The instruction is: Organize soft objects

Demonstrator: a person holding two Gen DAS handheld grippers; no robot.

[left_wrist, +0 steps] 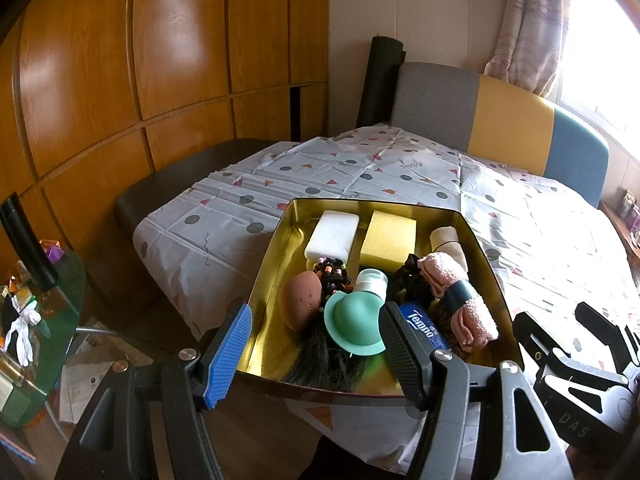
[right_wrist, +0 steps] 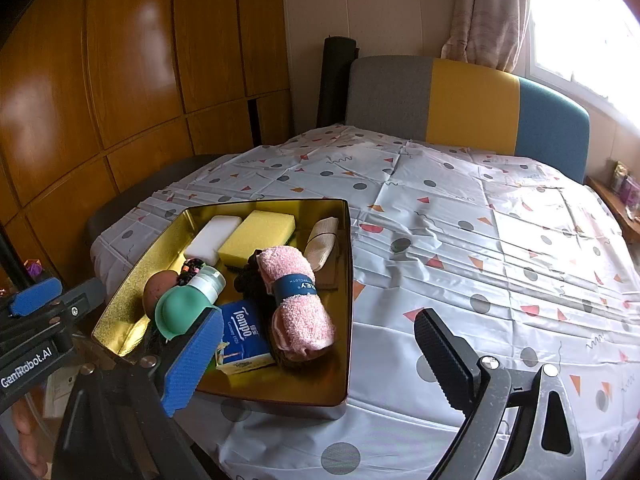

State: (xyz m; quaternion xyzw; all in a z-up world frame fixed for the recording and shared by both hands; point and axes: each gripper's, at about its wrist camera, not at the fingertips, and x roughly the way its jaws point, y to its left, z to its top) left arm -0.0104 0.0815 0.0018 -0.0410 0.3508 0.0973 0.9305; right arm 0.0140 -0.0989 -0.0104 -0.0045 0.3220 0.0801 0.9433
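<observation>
Left gripper (left_wrist: 316,354): nearest of all, hovering over the near rim of the tin, fingers spread wide, nothing held between them.

Right gripper (right_wrist: 320,354): fingers parted wide and empty, low over the near right corner of the tin, one finger above the tin and the other above the cloth.

Gold tin (right_wrist: 347,280): sits on the near left part of the covered table, lid off, every soft thing I can see lying inside it.

Near end of the tin: a green silicone bottle (left_wrist: 354,320) on its side, a Tempo tissue pack (right_wrist: 242,336), a tuft of dark hair (left_wrist: 324,364) and a brown egg-shaped sponge (left_wrist: 300,300).

Middle: a rolled pink towel (right_wrist: 298,304) with a dark band, a black scrunchie (left_wrist: 414,280) beside it, and a bundle of beaded hair ties (left_wrist: 332,272).

Far end: a white sponge (left_wrist: 332,234), a yellow sponge (left_wrist: 388,238) and a beige roll (right_wrist: 322,240) by the right wall.

Patterned tablecloth (right_wrist: 480,240): bare of loose items as far as both views reach.

Progress, as I judge it: the pile is jumbled, not sorted. It fits either a tin still to be emptied and laid out, or one just filled; the pictures do not settle which.
</observation>
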